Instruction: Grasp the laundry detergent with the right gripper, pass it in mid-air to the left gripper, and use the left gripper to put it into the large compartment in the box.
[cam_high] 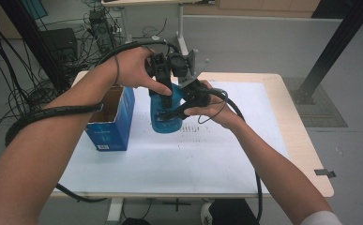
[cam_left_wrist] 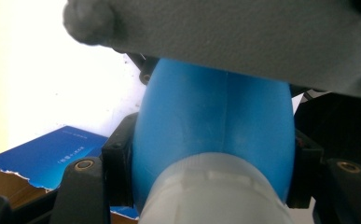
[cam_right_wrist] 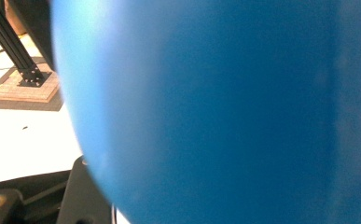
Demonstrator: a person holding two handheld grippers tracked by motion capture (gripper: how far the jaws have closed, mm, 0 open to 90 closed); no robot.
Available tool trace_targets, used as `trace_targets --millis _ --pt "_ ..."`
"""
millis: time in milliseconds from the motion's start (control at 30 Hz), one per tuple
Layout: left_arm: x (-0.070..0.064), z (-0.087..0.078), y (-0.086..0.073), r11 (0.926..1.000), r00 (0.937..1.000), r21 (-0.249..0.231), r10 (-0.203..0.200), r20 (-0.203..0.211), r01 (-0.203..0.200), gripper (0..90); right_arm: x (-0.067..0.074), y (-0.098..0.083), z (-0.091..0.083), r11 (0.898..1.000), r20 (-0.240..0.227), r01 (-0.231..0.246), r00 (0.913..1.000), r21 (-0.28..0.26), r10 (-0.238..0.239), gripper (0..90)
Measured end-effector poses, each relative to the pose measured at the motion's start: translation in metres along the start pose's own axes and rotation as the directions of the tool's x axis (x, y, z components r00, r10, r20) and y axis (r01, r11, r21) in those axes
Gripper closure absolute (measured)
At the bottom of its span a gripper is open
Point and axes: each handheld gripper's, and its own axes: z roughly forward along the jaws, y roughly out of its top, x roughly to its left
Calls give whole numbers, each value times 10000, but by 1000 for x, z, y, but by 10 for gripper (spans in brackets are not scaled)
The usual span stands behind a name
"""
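A blue plastic bottle (cam_high: pixel 166 119) with a white cap end (cam_left_wrist: pixel 215 191) hangs above the table's middle, held between both hands. My left gripper (cam_high: pixel 164 91) comes down on its upper end. In the left gripper view its two black jaws press on the bottle's (cam_left_wrist: pixel 206 126) sides just past the cap. My right gripper (cam_high: pixel 181 108) grips the bottle from the right side. In the right gripper view the blue body (cam_right_wrist: pixel 225 112) sits very close, with one black finger (cam_right_wrist: pixel 82 191) against its lower left edge; the other finger is hidden.
An open blue cardboard box (cam_high: pixel 111 122) stands on the table to the left of the bottle, and shows as the box (cam_left_wrist: pixel 52 154) in the left gripper view. White paper (cam_high: pixel 170 159) covers the wooden table (cam_high: pixel 306 136). A black frame post (cam_high: pixel 334 47) rises at the right.
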Motion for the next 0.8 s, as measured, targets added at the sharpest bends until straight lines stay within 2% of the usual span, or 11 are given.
trace_targets --millis 533,667,700,733,800 --pt "-1 -1 1 9999 10000 86 -83 -23 84 372 1 0 0 9999 -51 -122 9999 -83 122 406" --pt "-1 -2 -1 9999 9999 67 -131 -41 131 372 1 -2 -2 9994 6 -357 9994 -53 357 317" --pt "-1 -3 -1 9999 9999 68 -152 -37 153 371 0 -4 -3 9996 135 -253 9996 -125 255 292" --pt "-1 -3 -1 9998 9998 79 -188 -51 188 372 1 -5 -5 9991 150 -421 9990 -64 422 284" --pt "-1 -3 -1 9997 9997 131 -209 -105 210 372 1 -7 -6 9990 233 -447 9987 -91 449 264"
